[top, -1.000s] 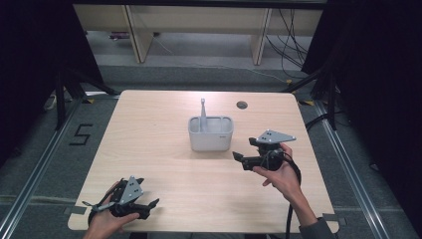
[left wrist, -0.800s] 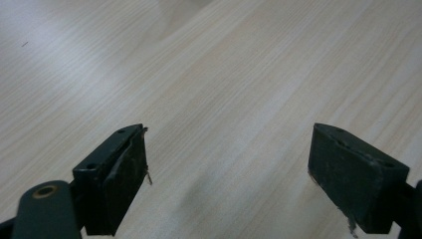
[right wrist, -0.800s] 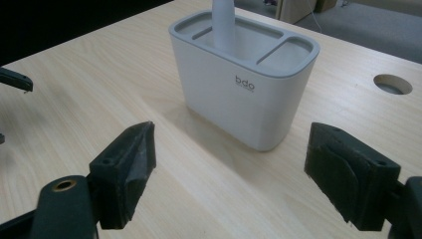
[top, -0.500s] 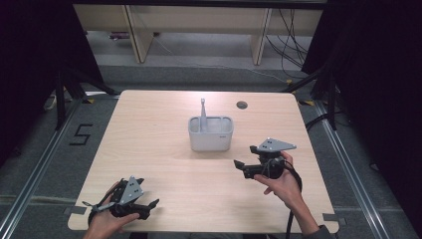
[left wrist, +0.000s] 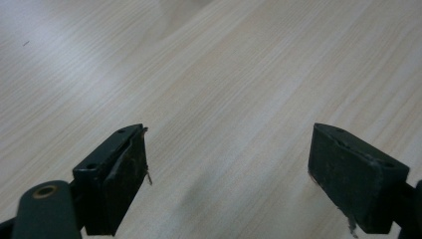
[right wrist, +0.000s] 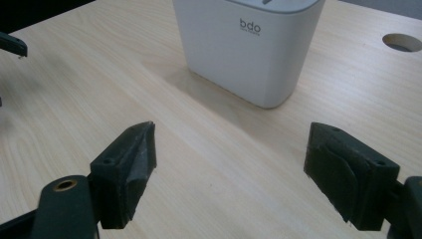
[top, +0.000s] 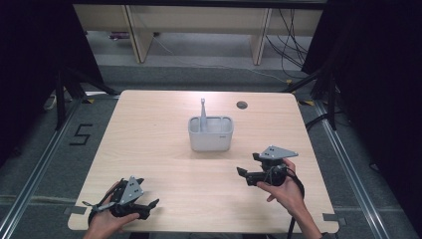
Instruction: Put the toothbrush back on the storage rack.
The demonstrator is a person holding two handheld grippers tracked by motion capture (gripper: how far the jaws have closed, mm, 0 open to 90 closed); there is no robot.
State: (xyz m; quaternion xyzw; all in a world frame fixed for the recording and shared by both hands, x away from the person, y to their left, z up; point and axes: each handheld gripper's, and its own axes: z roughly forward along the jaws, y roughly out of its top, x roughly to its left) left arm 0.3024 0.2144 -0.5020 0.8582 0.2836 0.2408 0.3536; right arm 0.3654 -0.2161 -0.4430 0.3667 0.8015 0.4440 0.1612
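A white plastic holder (top: 211,133) stands near the middle of the wooden table (top: 149,129), with a grey upright handle (top: 203,113) sticking out of its left compartment. The right gripper view shows the holder (right wrist: 249,45) close ahead, marked "bdo". My right gripper (top: 245,175) hovers low over the table to the front right of the holder, open, nothing between its jaws (right wrist: 229,169). My left gripper (top: 149,205) rests at the front left corner, open and empty, its jaws (left wrist: 229,169) spread over bare wood.
A round cable hole (top: 242,105) sits in the table at the back right, also seen in the right gripper view as the hole (right wrist: 402,42). Pale shelving (top: 199,25) and cables (top: 293,45) lie on the floor beyond the table. A "5" mark (top: 79,134) is on the floor at left.
My right gripper has drawn back from the holder toward the front edge and dropped lower. The left gripper has stayed put.
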